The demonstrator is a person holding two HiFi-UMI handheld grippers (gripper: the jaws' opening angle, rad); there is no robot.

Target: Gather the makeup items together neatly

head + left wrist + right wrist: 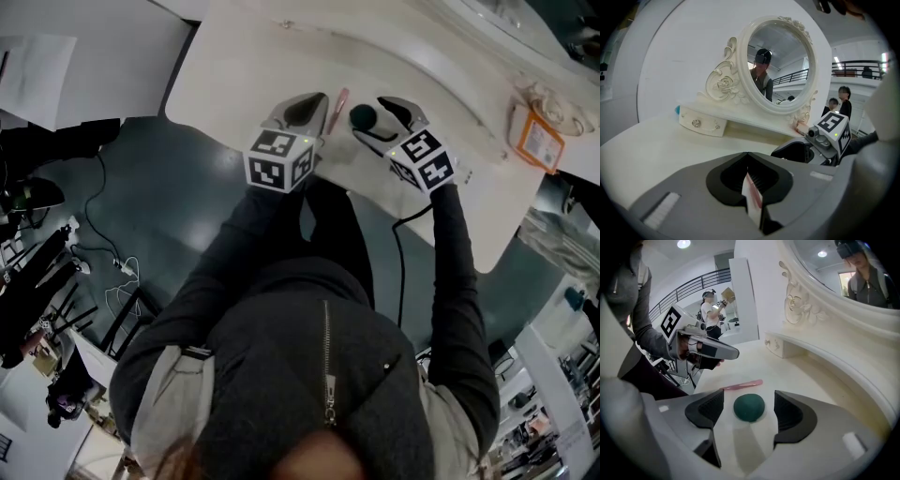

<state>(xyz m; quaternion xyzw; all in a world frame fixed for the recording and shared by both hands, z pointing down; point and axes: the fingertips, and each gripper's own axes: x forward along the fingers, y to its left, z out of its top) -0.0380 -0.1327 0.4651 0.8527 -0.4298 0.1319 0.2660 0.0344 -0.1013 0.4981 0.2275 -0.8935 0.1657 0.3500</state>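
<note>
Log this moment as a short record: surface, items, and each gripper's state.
surface: white table, with a mirror at its back
left gripper: shut on a thin pink-white item
right gripper: open, one jaw on each side of the sponge, pads not pressing it
sponge: dark green, rounded, resting on the table
pink stick: lying flat on the table just beyond the sponge
gathering: sponge and pink stick lie close together but are not yet touching
</note>
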